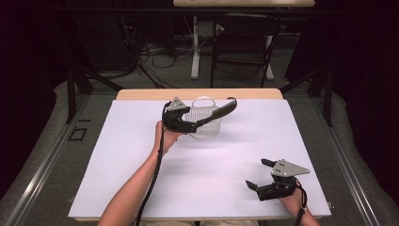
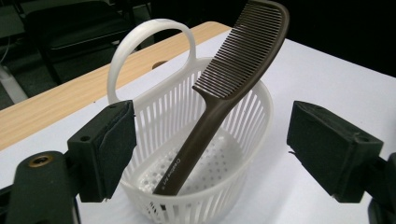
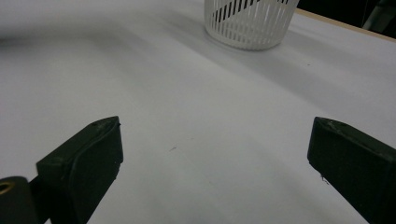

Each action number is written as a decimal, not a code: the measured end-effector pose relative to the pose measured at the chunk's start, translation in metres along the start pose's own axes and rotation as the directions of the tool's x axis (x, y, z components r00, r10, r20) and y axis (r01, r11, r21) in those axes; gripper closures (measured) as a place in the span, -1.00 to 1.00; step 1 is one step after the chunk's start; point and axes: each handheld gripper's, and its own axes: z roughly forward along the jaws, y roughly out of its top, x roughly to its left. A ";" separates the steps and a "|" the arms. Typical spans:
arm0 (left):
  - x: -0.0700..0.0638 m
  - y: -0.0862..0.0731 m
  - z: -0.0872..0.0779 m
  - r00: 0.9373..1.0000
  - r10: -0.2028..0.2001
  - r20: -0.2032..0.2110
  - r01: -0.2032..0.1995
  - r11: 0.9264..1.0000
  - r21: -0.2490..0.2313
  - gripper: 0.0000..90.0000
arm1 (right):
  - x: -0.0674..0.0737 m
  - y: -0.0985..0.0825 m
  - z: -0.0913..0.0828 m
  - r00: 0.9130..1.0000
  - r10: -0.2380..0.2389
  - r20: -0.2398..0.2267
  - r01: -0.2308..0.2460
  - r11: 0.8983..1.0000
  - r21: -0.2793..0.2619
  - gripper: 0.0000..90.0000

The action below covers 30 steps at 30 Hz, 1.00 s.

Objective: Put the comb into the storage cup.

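High view: white table top point(image 1: 197, 179) with a wood strip at the far edge, grey floor, chair point(image 1: 244, 42) and cables behind; left gripper point(image 1: 190, 123) sits at the white basket point(image 1: 205, 123), right gripper point(image 1: 259, 175) low near the front right corner. Left gripper view: jaws wide apart, holding nothing, dark comb point(image 2: 224, 98) standing tilted in the basket point(image 2: 154, 112), handle end down. Right gripper view: jaws wide open and empty over bare table top point(image 3: 187, 116), basket point(image 3: 250, 21) well ahead.

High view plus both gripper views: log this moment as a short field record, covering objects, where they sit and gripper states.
surface: white table
basket: white slotted basket with loop handle, upright at the far middle of the table
comb: dark brown comb standing handle-down in the basket, teeth end leaning out over the rim
left gripper: left gripper open, jaws either side of the basket, not touching the comb
right gripper: right gripper open, holding nothing, at the near right of the table
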 end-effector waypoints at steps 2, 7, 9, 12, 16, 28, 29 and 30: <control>0.000 0.000 -0.004 1.000 0.002 -0.005 -0.002 1.000 0.001 -0.66 | 0.000 0.000 0.000 1.000 0.001 -0.002 -0.001 1.000 0.003 -0.93; 0.000 0.000 -0.016 1.000 0.008 -0.013 -0.008 1.000 0.014 -0.72 | 0.000 0.000 0.000 1.000 -0.001 -0.003 0.001 1.000 0.008 -0.93; 0.001 -0.001 -0.019 1.000 0.008 -0.016 -0.008 1.000 0.017 -0.75 | 0.001 0.000 0.000 1.000 -0.002 -0.004 0.002 1.000 0.005 -0.93; 0.001 -0.001 -0.024 1.000 0.015 -0.015 -0.015 0.999 0.036 -0.80 | 0.000 0.000 0.001 1.000 0.003 -0.005 -0.003 1.000 0.008 -0.93; 0.001 -0.004 -0.032 1.000 0.017 -0.024 -0.016 0.999 0.048 -0.85 | 0.000 0.000 0.001 1.000 0.004 -0.005 -0.004 1.000 0.005 -0.93; -0.002 -0.016 -0.057 0.999 0.030 -0.042 -0.025 0.995 0.100 -1.00 | 0.000 0.000 -0.001 1.000 0.001 -0.004 -0.001 1.000 0.006 -0.93; -0.001 -0.017 -0.060 0.998 0.033 -0.045 -0.028 0.994 0.104 -1.00 | 0.000 0.000 -0.001 1.000 0.002 -0.003 -0.002 1.000 0.005 -0.93; -0.001 -0.019 -0.063 0.998 0.034 -0.049 -0.028 0.994 0.106 -1.00 | 0.000 0.000 -0.001 1.000 0.002 -0.003 -0.002 1.000 0.007 -0.93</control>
